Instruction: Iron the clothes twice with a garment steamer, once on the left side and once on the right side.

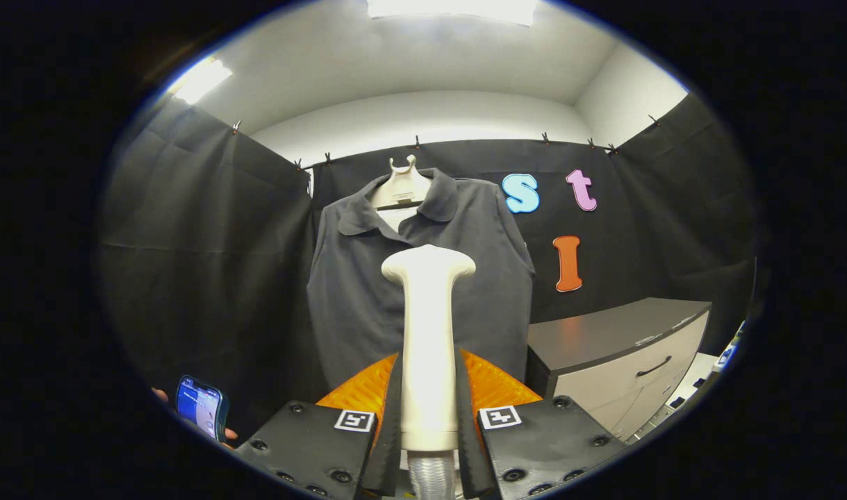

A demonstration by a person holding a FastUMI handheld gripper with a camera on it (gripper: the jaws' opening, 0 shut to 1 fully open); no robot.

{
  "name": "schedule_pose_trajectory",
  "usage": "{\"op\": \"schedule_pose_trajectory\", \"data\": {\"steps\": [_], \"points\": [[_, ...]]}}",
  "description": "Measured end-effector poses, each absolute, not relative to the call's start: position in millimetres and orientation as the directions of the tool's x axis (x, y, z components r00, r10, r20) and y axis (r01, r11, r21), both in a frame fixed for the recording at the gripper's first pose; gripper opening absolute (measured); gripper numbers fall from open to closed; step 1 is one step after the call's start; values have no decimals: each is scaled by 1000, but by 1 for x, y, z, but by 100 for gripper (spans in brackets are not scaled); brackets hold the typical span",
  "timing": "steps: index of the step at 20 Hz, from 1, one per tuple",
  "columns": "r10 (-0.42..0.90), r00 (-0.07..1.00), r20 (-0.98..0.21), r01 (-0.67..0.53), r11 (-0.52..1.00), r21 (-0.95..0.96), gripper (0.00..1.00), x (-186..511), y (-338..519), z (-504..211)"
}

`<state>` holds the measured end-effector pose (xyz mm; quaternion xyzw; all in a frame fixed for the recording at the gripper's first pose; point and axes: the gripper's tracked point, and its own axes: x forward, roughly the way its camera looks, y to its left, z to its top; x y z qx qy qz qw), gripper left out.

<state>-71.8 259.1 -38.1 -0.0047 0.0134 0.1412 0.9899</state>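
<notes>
Gripper view: the gripper (429,389) is closed on the steamer (429,333), both fingers pressing the handle from either side, hose trailing below; the hold keeps its head upright and facing forward. Beyond the fingers a dark shirt (354,292) hangs on a hanger (402,186) against the booth wall, spread flat so both halves are accessible. Steamer head sits roughly at the shirt's centre line, contact not determinable. A cabinet (618,347) stands beside the shirt; a hand holds a phone (201,406) near the fingers
</notes>
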Motion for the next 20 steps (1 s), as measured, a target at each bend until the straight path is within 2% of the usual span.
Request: {"op": "schedule_pose_trajectory", "data": {"steps": [9,20], "points": [[237,970,-44,-239,971,-33,41,-100,168,-30],[302,951,-66,-305,951,-52,41,-125,149,-40]]}}
